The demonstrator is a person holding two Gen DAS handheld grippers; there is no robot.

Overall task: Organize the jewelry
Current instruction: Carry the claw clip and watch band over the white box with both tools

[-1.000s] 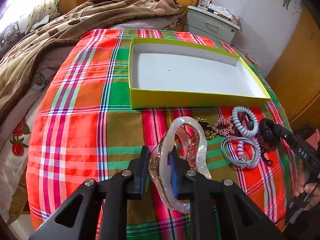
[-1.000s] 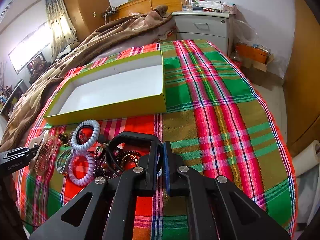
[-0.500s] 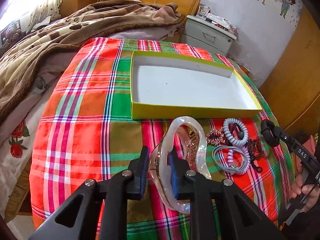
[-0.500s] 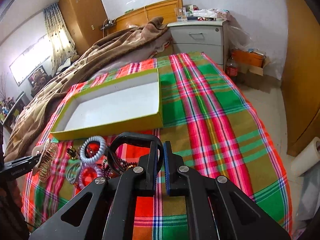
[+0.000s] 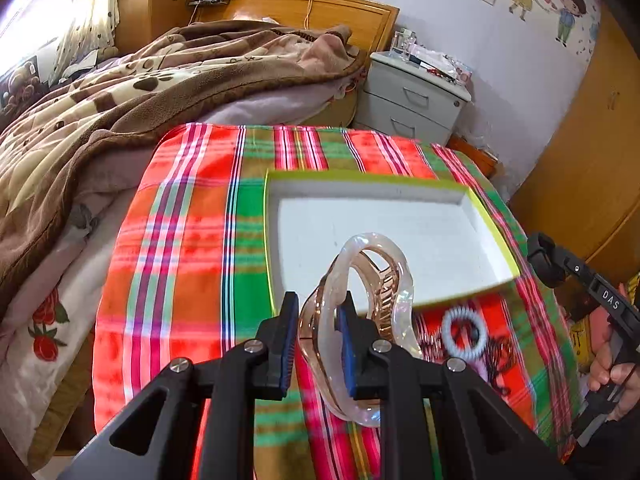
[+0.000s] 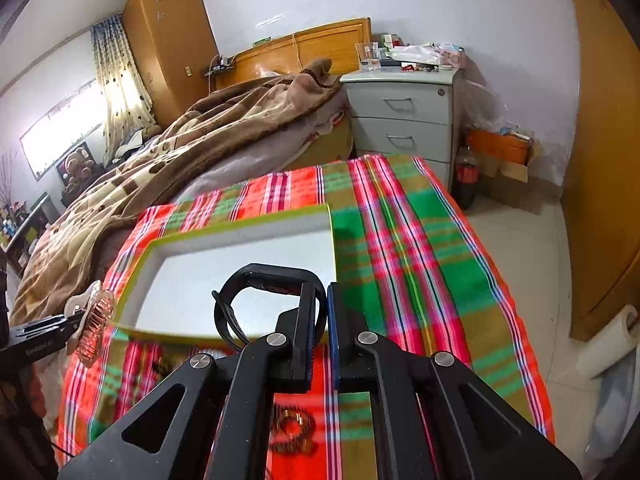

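Observation:
My left gripper (image 5: 318, 320) is shut on a pearly pink hair claw clip (image 5: 376, 256), held in the air over the near edge of the box. The box (image 5: 494, 240) is shallow, with a lime-green rim and a white inside that holds nothing. My right gripper (image 6: 326, 300) is shut on a black band loop (image 6: 256, 280), raised above the box's (image 6: 248, 222) near right corner. A white spiral hair tie (image 5: 464, 332) and dark beads lie on the plaid cloth in front of the box. The right wrist view shows the clip (image 6: 94, 328) at far left.
A red and green plaid cloth (image 5: 180, 240) covers the table. A beaded bracelet (image 6: 292, 428) lies under my right gripper. Behind are a bed with a brown blanket (image 5: 120, 92) and a grey nightstand (image 6: 400, 120); a paper roll (image 6: 612, 340) lies on the floor at right.
Both grippers have risen and moved forward toward the box with the clip and the black band. The jewelry pile now sits lower in both views.

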